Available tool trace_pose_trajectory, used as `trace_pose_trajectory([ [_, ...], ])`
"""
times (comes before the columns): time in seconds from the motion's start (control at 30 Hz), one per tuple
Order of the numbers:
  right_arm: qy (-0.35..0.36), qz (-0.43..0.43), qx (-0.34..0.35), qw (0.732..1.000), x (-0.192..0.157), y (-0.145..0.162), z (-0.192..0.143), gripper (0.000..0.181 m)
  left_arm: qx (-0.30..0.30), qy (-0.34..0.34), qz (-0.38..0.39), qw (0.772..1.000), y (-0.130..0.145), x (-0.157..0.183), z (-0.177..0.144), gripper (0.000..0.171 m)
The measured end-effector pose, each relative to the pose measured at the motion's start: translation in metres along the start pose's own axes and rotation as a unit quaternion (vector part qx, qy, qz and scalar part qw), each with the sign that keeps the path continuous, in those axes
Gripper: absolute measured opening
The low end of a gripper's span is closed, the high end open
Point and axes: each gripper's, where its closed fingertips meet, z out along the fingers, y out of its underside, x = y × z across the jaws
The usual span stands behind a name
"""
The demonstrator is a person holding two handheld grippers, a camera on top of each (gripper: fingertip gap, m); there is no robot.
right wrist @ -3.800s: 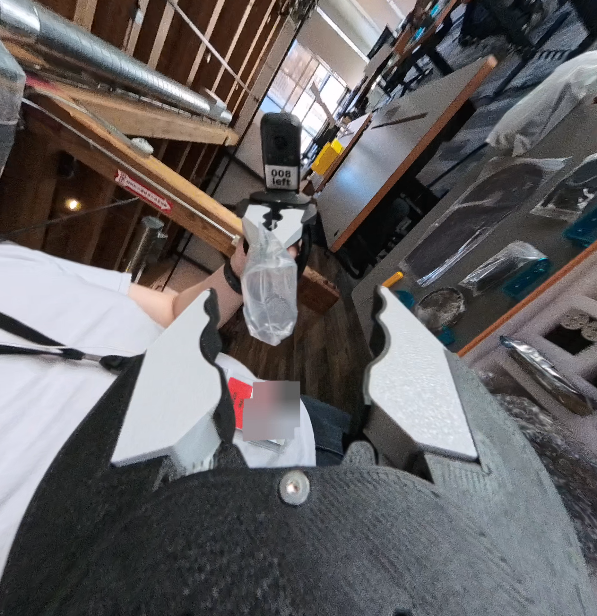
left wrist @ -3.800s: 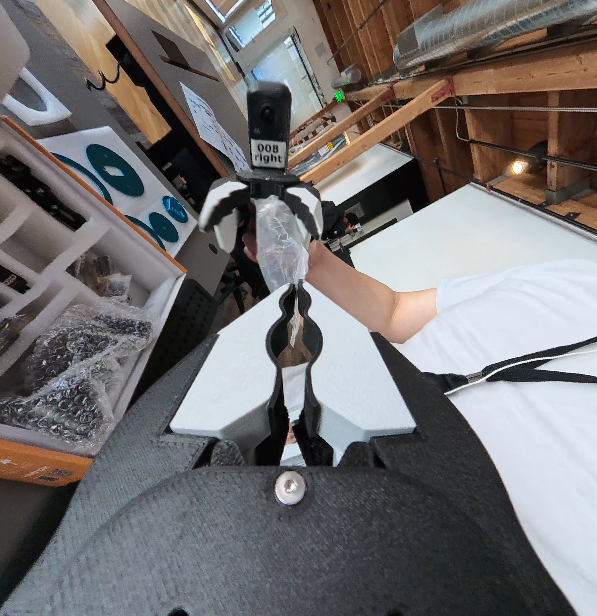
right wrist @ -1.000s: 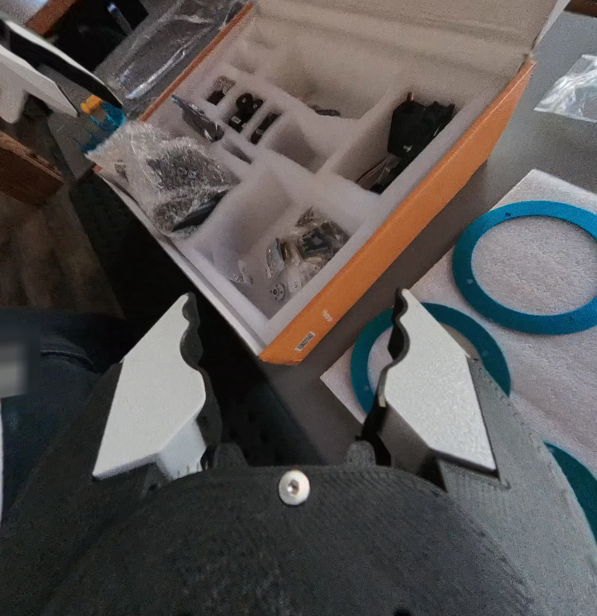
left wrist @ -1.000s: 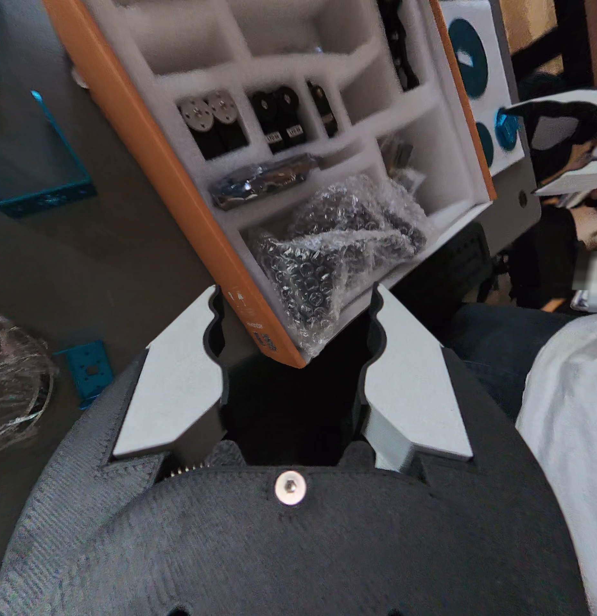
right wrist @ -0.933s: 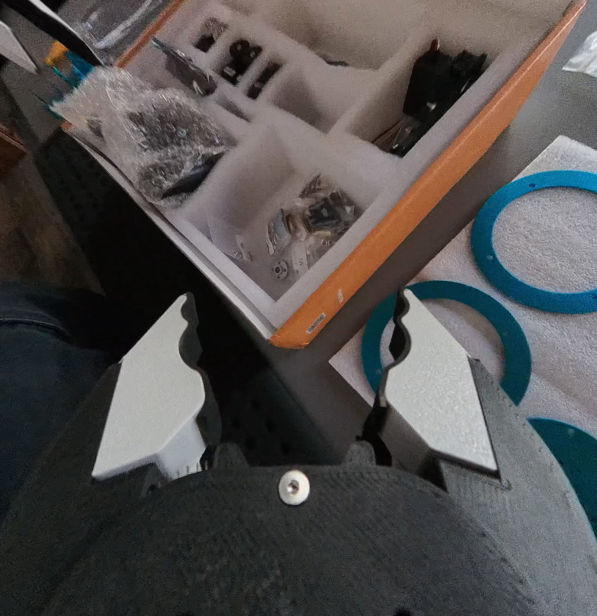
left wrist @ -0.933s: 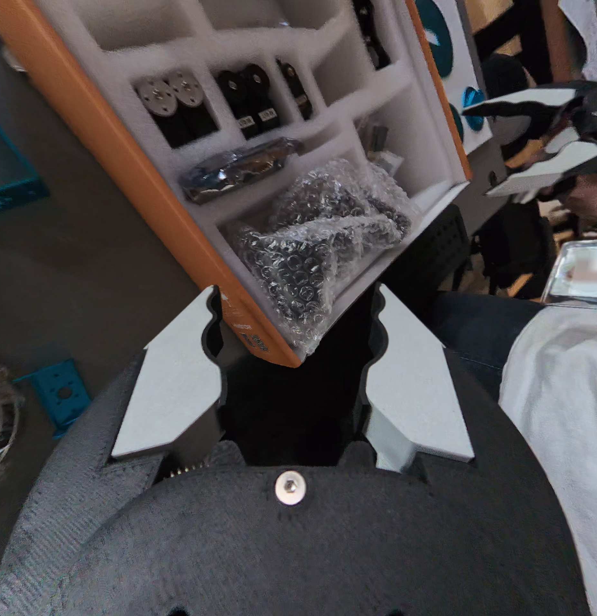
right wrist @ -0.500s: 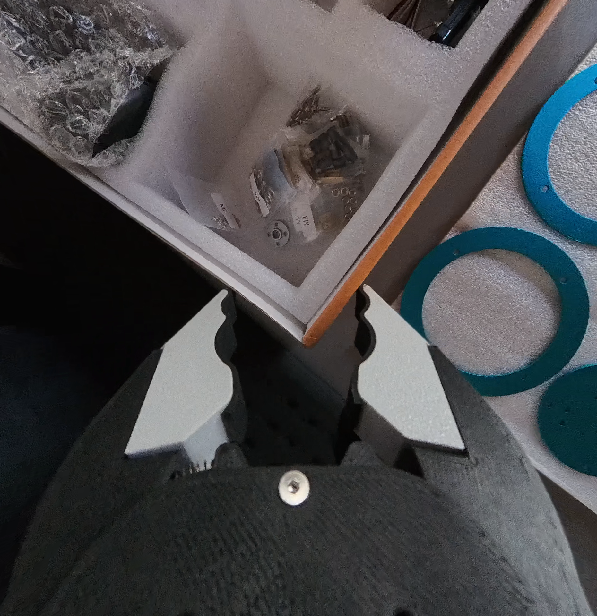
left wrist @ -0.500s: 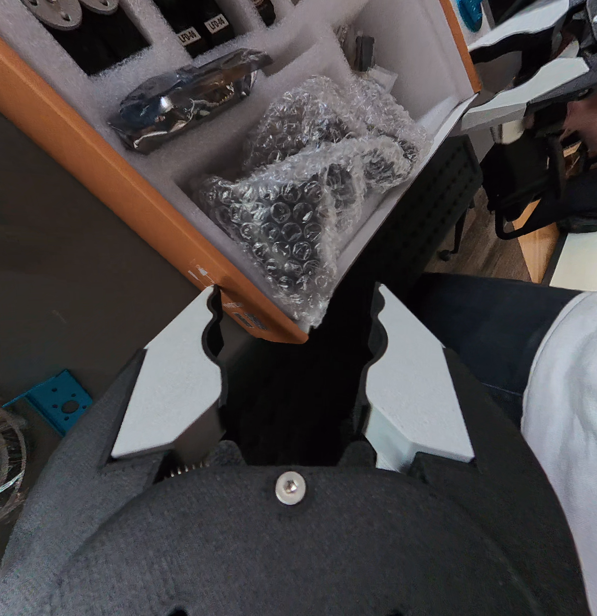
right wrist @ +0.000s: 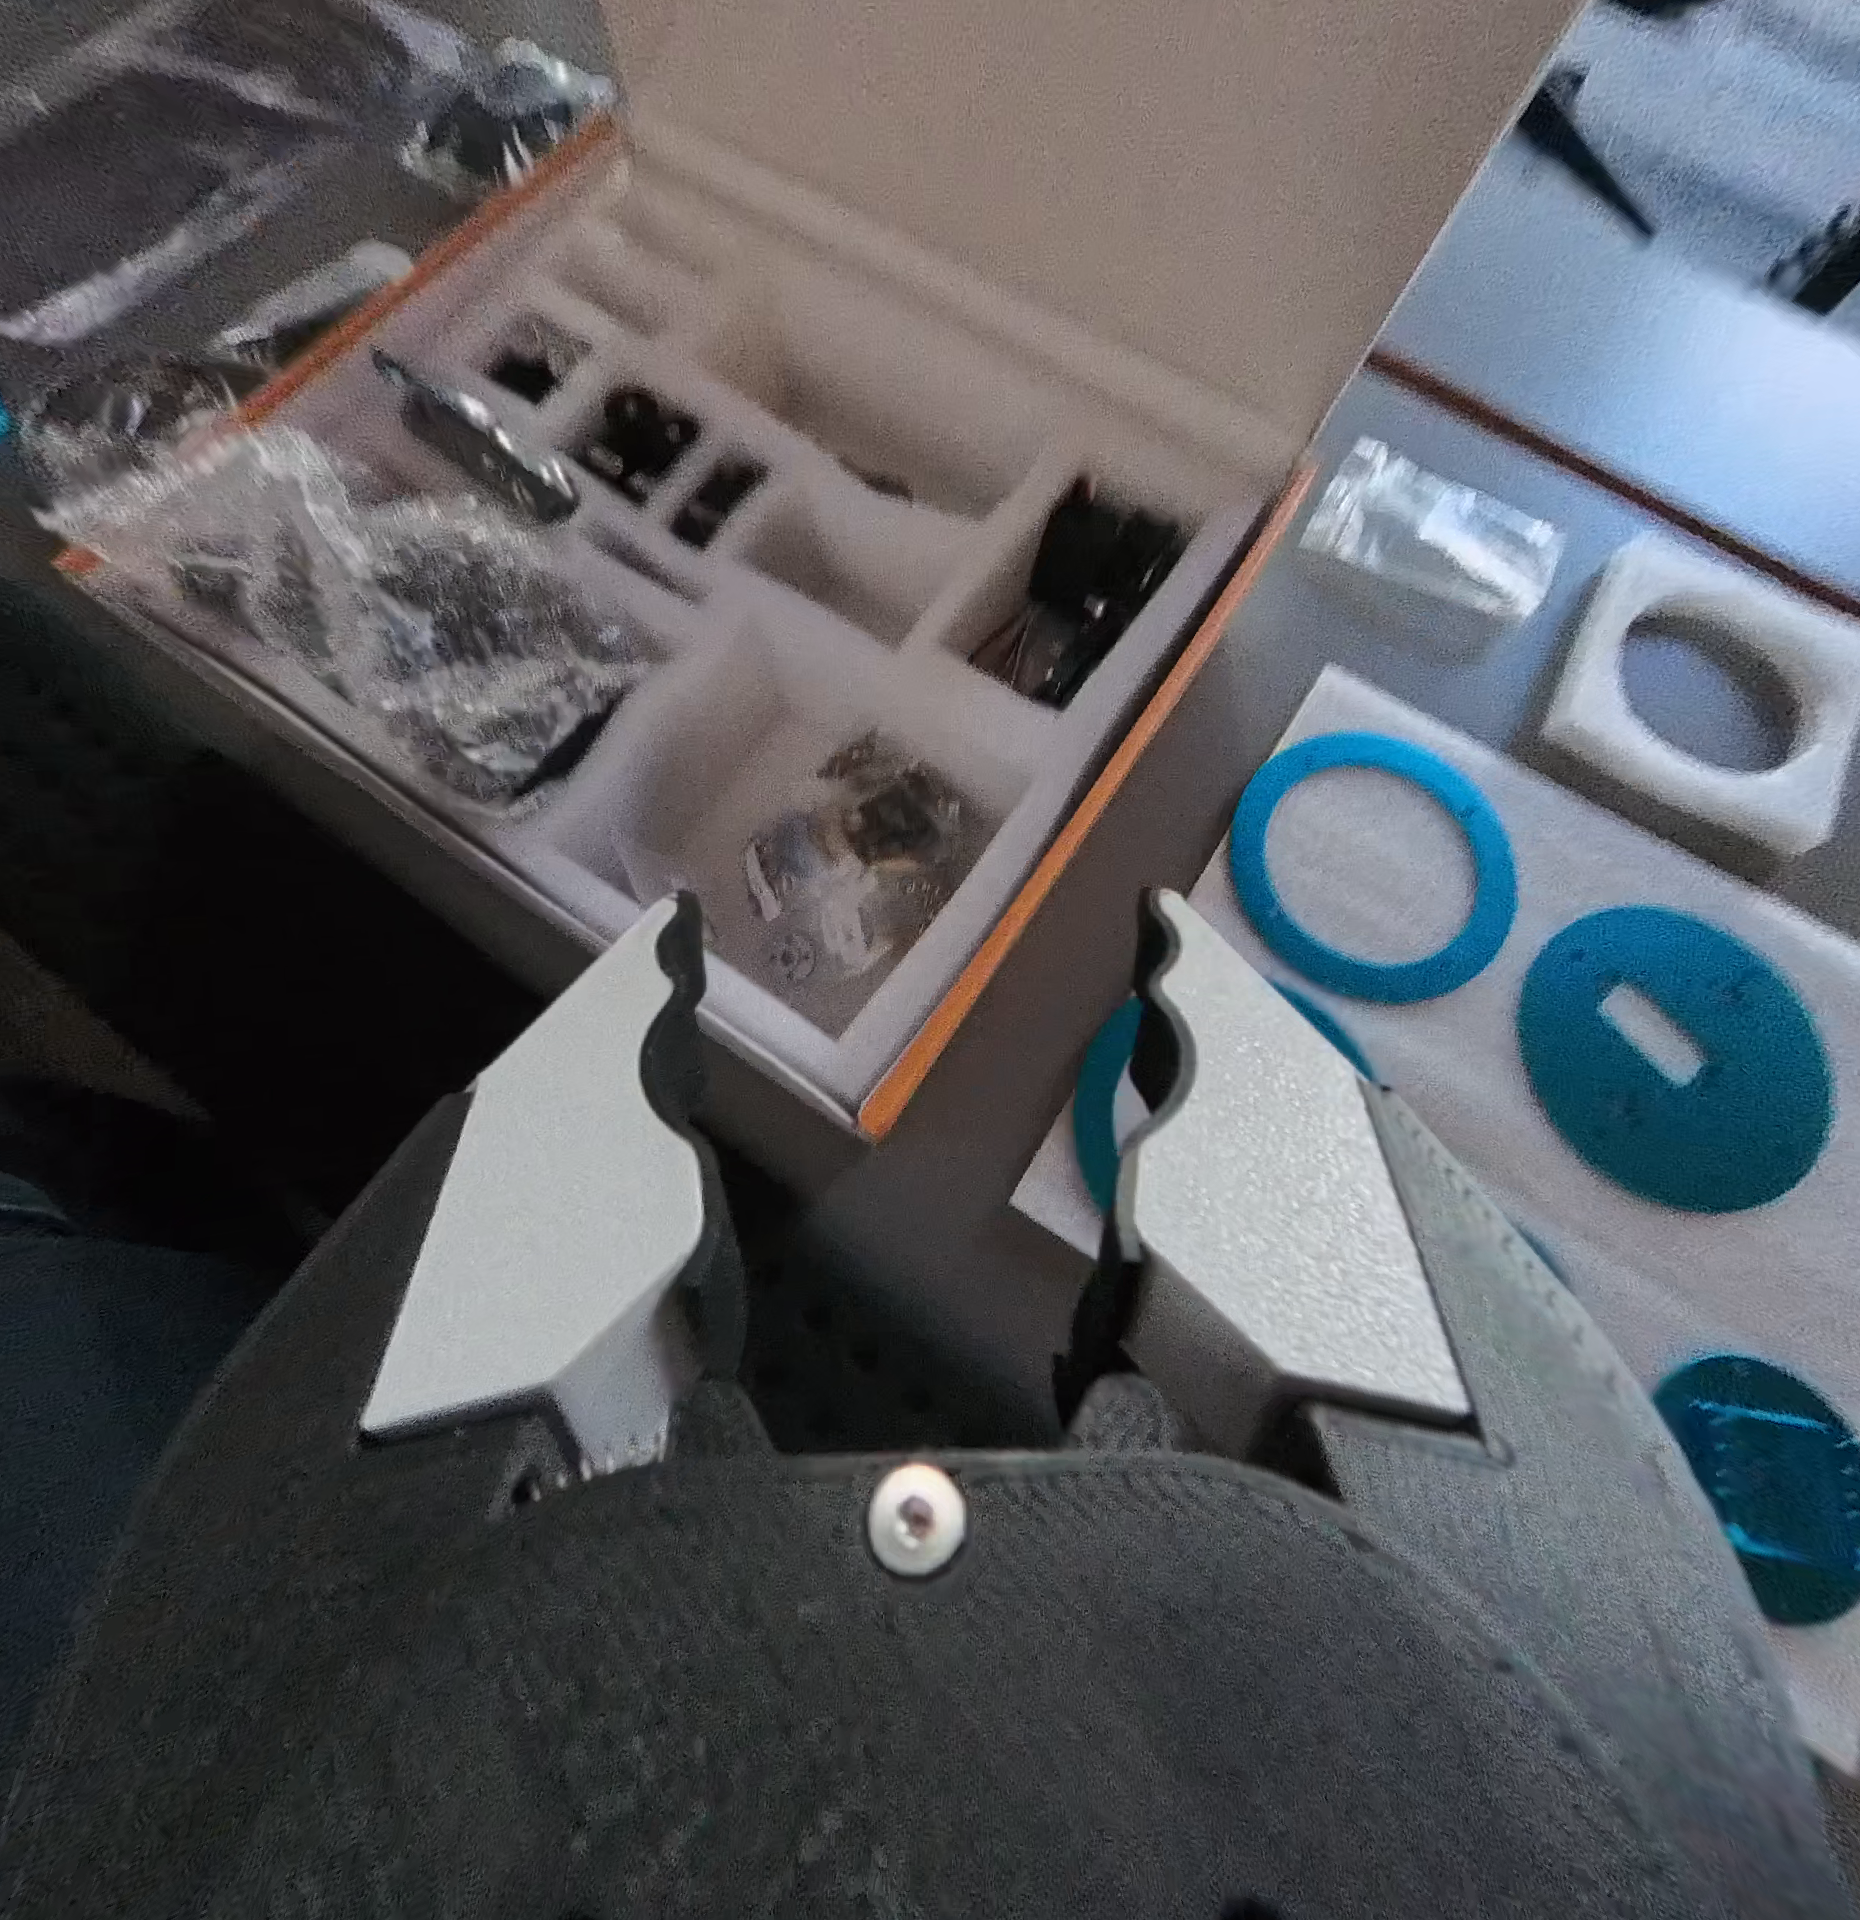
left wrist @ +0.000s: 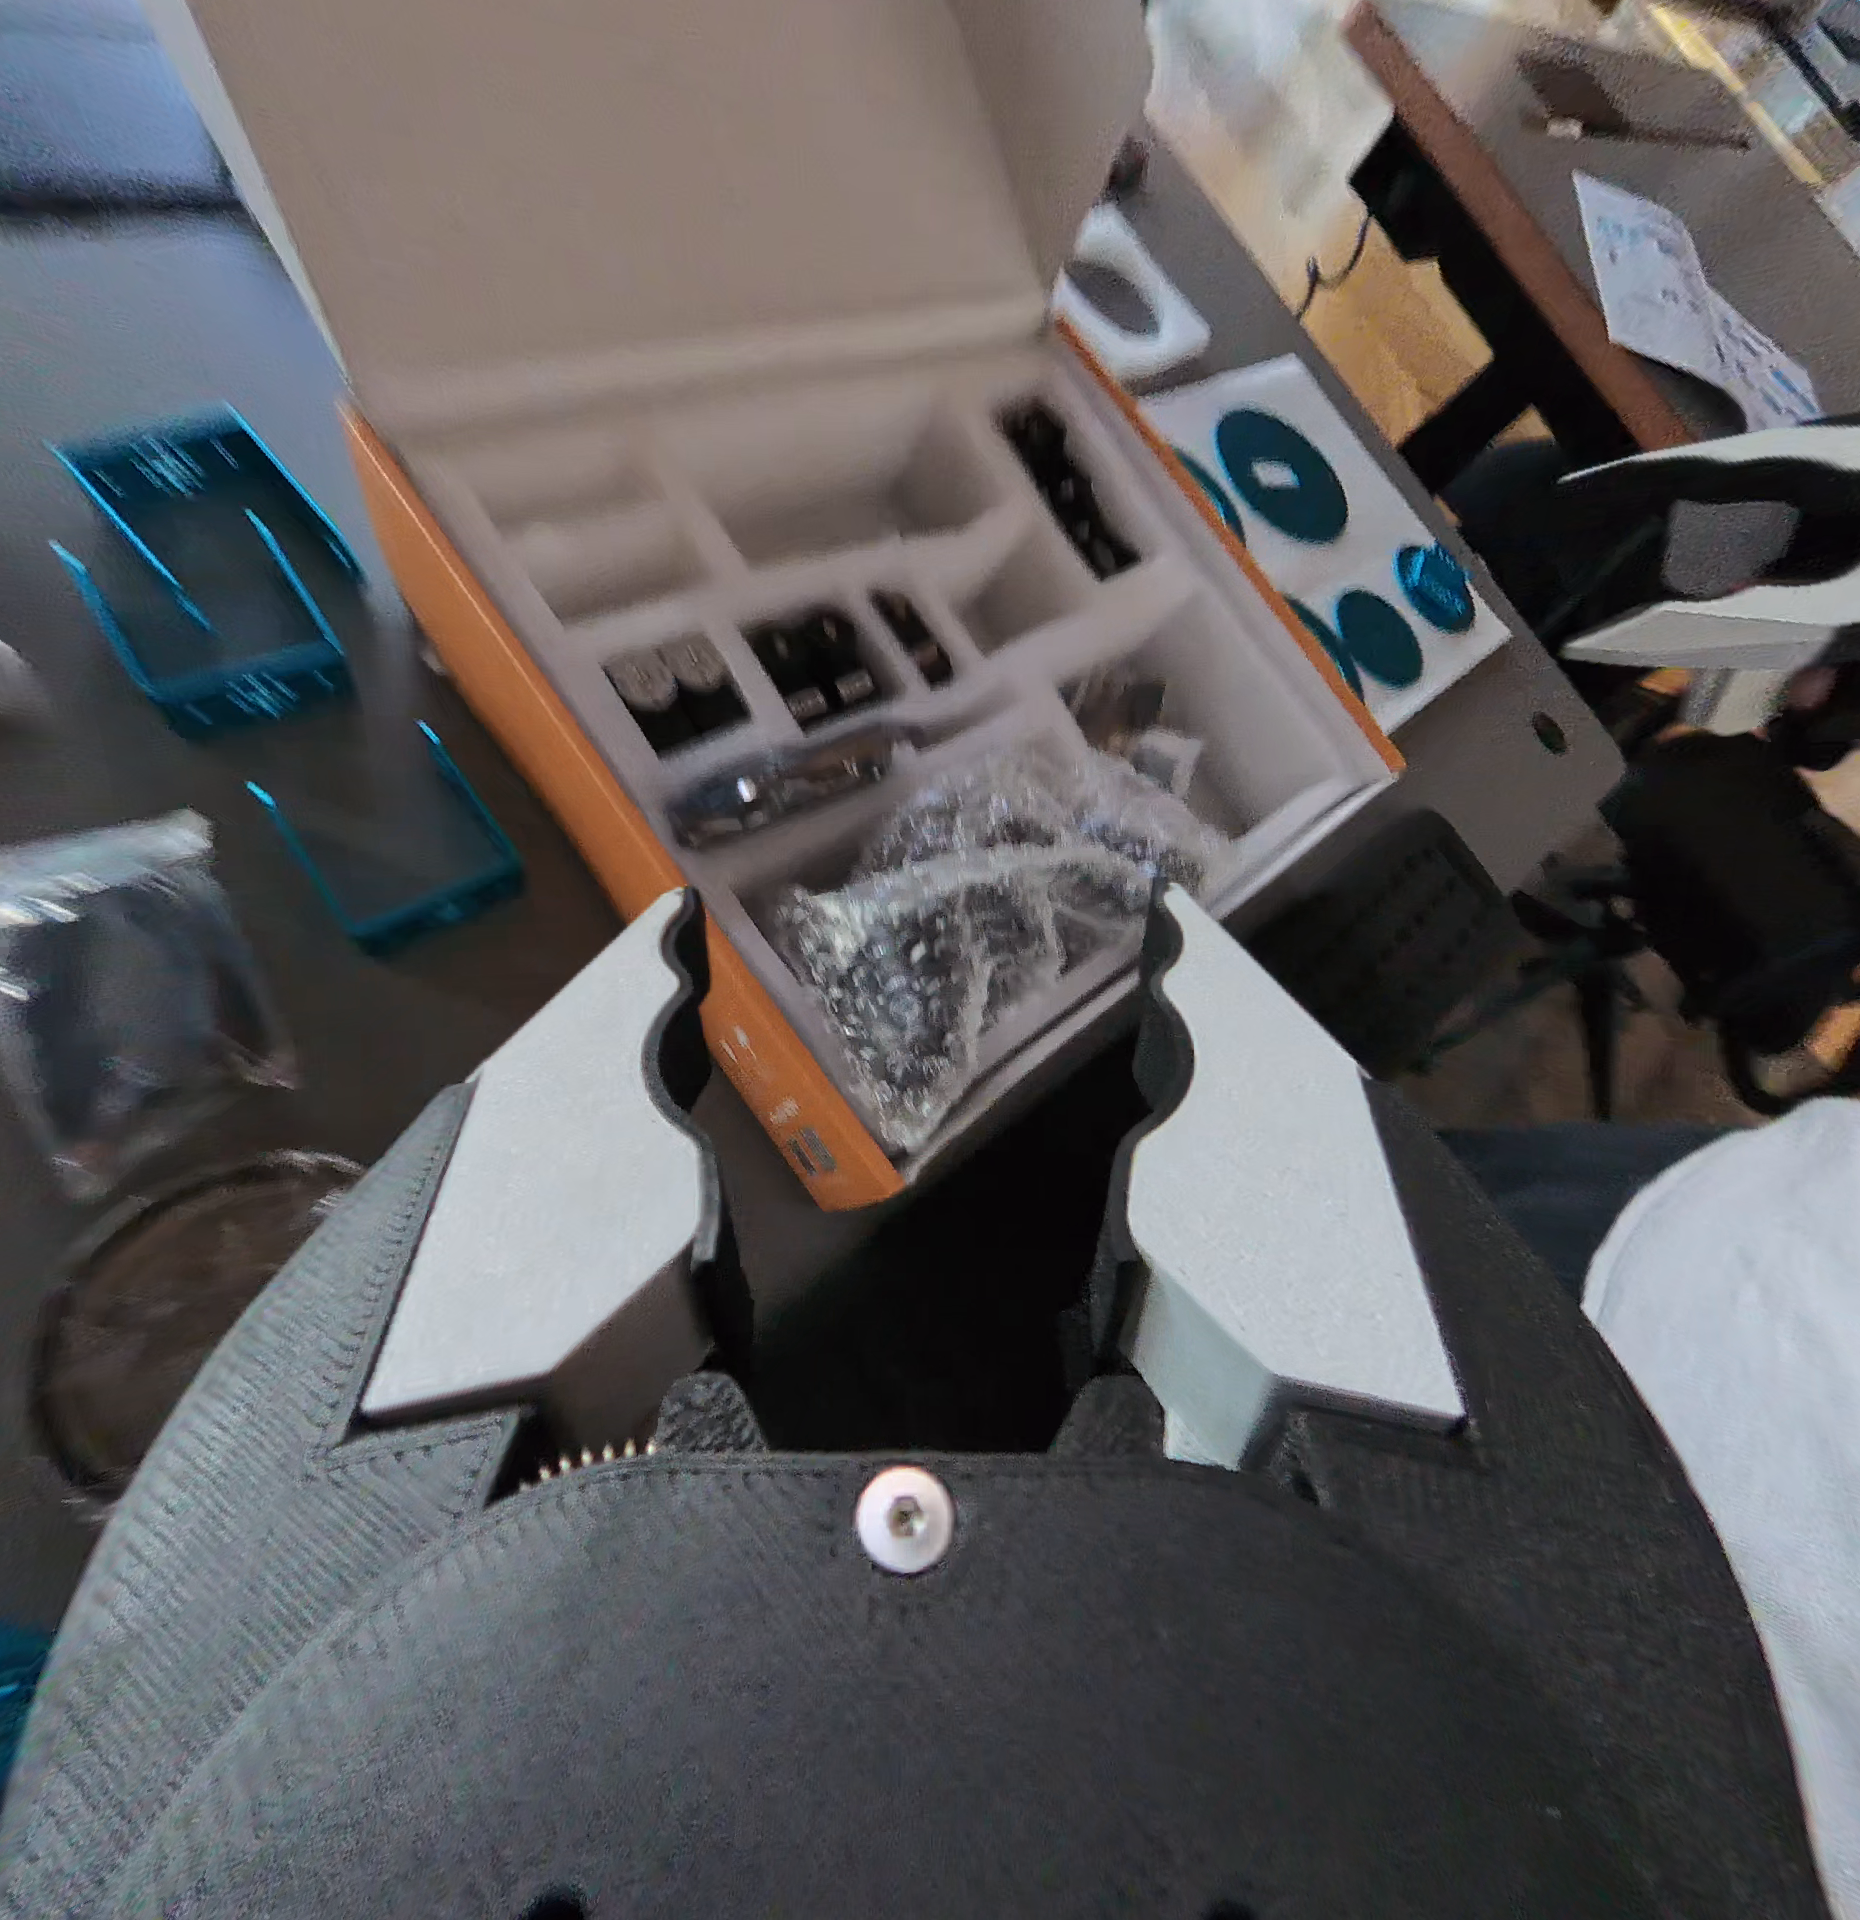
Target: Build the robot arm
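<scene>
An open orange box point(left wrist: 552, 748) with white foam compartments and a raised lid lies on the grey table. My left gripper point(left wrist: 921, 914) is open and empty, just short of the box's near corner, in line with a bubble-wrap bundle point(left wrist: 967, 935) in the nearest compartment. My right gripper point(right wrist: 921, 914) is open and empty at the box's other near corner point(right wrist: 1071, 831), closest to a compartment of small hardware bags point(right wrist: 853, 862). The bubble-wrap bundle point(right wrist: 386, 623) lies to its left. The right gripper also shows at the right edge of the left wrist view point(left wrist: 1736, 582).
Blue metal brackets point(left wrist: 209, 582) and a plastic bag point(left wrist: 105, 987) lie left of the box. Right of it a white foam sheet point(right wrist: 1528, 852) carries a teal ring point(right wrist: 1373, 862) and a slotted teal disc point(right wrist: 1674, 1060). A foam square with a hole point(right wrist: 1715, 707) and a clear bag point(right wrist: 1425, 540) lie beyond.
3.8 s ago my left gripper was shut on a clear plastic bag; now it is open and empty. Both grippers have drawn back and tilted up from the box. My right jaws narrowed somewhat.
</scene>
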Motion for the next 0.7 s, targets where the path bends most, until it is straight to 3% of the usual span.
trace_pose_trajectory([
  [0.07,0.006,-0.032,0.085,0.996,0.001,-0.04,-0.025,0.094,0.053,-0.03,0.04,0.997,-0.03,0.004,-0.023,0.081],
  [0.1,0.004,-0.037,0.123,0.992,0.0,-0.056,-0.032,0.092,0.078,-0.038,0.054,0.995,-0.045,0.007,-0.033,0.081],
  [0.13,-0.016,-0.041,0.139,0.989,-0.005,-0.065,-0.033,0.077,0.102,-0.04,0.063,0.992,-0.058,0.012,-0.042,0.081],
  [0.23,-0.07,-0.022,0.052,0.996,-0.017,-0.05,-0.007,0.052,0.148,-0.022,0.059,0.987,-0.086,0.026,-0.058,0.084],
  [0.33,-0.093,-0.068,0.004,0.993,-0.029,-0.027,0.024,0.022,0.184,-0.015,0.067,0.98,-0.105,0.04,-0.069,0.08],
  [0.43,-0.106,-0.138,-0.103,0.979,-0.036,0.015,0.059,0.028,0.214,-0.005,0.078,0.974,-0.119,0.057,-0.079,0.079],
  [0.53,-0.136,-0.192,-0.166,0.958,-0.045,0.041,0.084,0.034,0.216,-0.006,0.098,0.971,-0.12,0.069,-0.087,0.078],
  [0.7,-0.147,-0.228,-0.232,0.934,-0.045,0.054,0.114,0.042,0.221,-0.006,0.095,0.971,-0.107,0.075,-0.104,0.075],
])
